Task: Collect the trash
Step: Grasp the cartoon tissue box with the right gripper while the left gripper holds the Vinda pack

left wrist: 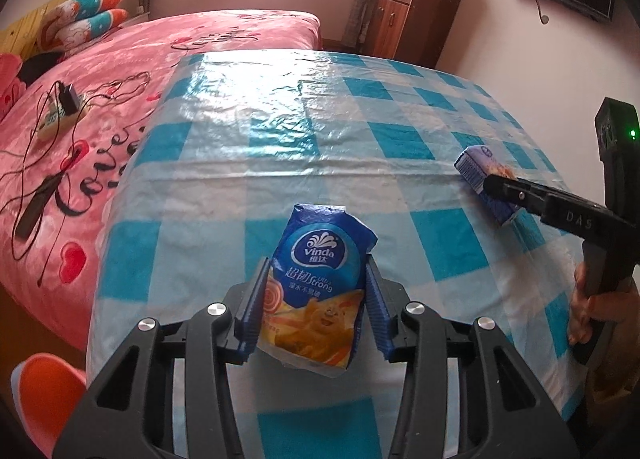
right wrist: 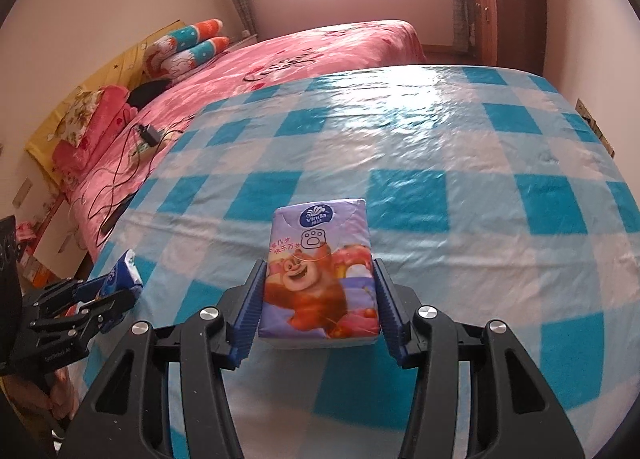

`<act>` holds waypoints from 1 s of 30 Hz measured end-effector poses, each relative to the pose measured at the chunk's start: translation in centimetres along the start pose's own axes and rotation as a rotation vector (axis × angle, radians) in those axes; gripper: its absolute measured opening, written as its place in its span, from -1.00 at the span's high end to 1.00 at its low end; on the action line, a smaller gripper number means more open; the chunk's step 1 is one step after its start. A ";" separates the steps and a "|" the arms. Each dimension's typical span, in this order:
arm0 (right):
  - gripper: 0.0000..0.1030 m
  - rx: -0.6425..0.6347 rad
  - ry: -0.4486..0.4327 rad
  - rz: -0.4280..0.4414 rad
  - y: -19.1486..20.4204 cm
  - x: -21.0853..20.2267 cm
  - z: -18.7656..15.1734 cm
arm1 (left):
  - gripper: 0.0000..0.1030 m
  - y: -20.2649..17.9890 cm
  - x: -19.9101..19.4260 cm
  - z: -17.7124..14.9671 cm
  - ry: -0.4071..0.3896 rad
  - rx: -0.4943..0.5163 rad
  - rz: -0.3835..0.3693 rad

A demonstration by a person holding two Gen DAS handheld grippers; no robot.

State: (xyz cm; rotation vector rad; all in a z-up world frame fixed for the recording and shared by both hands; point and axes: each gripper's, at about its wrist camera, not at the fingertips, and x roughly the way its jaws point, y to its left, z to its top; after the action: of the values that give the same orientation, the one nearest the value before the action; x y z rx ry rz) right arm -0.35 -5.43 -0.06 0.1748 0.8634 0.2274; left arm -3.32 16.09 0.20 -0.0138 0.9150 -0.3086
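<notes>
Now each gripper, left (left wrist: 316, 299) on the blue pack (left wrist: 320, 283) and right (right wrist: 320, 299) on the purple pack (right wrist: 320, 271), clamps firmly, so both should lift straight off the table (right wrist: 440, 139) without loosening.

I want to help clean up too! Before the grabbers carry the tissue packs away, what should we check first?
1. Left gripper around the blue Vinda tissue pack: ok, the pack sits between both fingers.
2. Right gripper around the purple bear tissue pack: ok, fingers on both sides.
3. Squeezing tightly enough to lift: cannot tell.
4. Packs off the checkered tablecloth: cannot tell, they seem low over it.
5. Grippers apart from each other: ok, clear cloth between them.
6. Trash bin to drop them in: not ok, none in view.
</notes>
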 end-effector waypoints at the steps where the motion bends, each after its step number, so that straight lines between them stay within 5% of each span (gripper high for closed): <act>1: -0.02 -0.005 0.001 0.001 0.4 -0.1 -0.2 | 0.10 0.1 -0.2 -0.2 0.000 -0.003 0.000; 30: -0.01 -0.155 0.058 0.128 11.5 -3.0 -5.3 | 0.10 6.8 -6.7 -6.6 -0.048 -0.153 0.005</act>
State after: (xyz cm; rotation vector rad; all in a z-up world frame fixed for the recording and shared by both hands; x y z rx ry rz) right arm -7.74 5.13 1.60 0.0797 0.8889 0.4196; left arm -10.51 25.15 0.38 -0.1590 0.8894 -0.2318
